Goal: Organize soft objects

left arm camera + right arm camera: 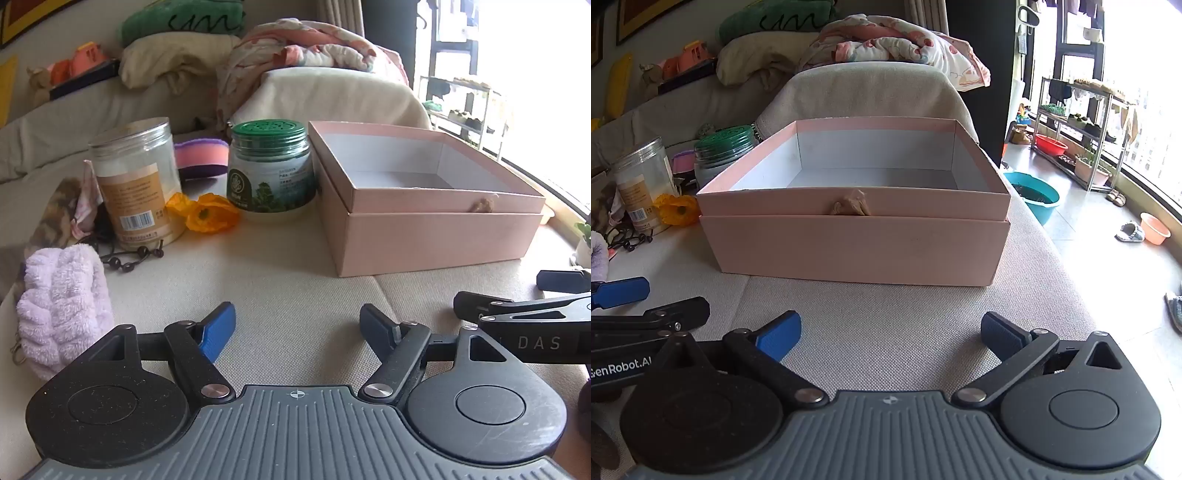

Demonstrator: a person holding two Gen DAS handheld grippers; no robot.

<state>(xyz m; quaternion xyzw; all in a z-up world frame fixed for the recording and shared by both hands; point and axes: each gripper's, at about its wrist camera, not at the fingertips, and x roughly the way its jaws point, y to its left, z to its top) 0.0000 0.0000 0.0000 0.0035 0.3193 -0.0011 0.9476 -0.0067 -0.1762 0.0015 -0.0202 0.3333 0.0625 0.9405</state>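
At the left edge of the beige cushion [295, 295] lies a fluffy lilac cloth [62, 306], bunched up, with a string of dark beads [129, 258] just beside it. Behind them stands a clear jar [136, 181] with a brown label, and an orange fabric flower [207, 214] lies between it and a jar with a green lid [271, 170]. A pink and purple sponge [201, 157] lies behind these two jars. The left gripper [297, 328] is low over the cushion with its blue pads wide apart and nothing between them. To the right, toward the far right corner, sits an open pink box [857, 247], empty inside. The right gripper [890, 332] points straight at this box, also spread wide and holding nothing.
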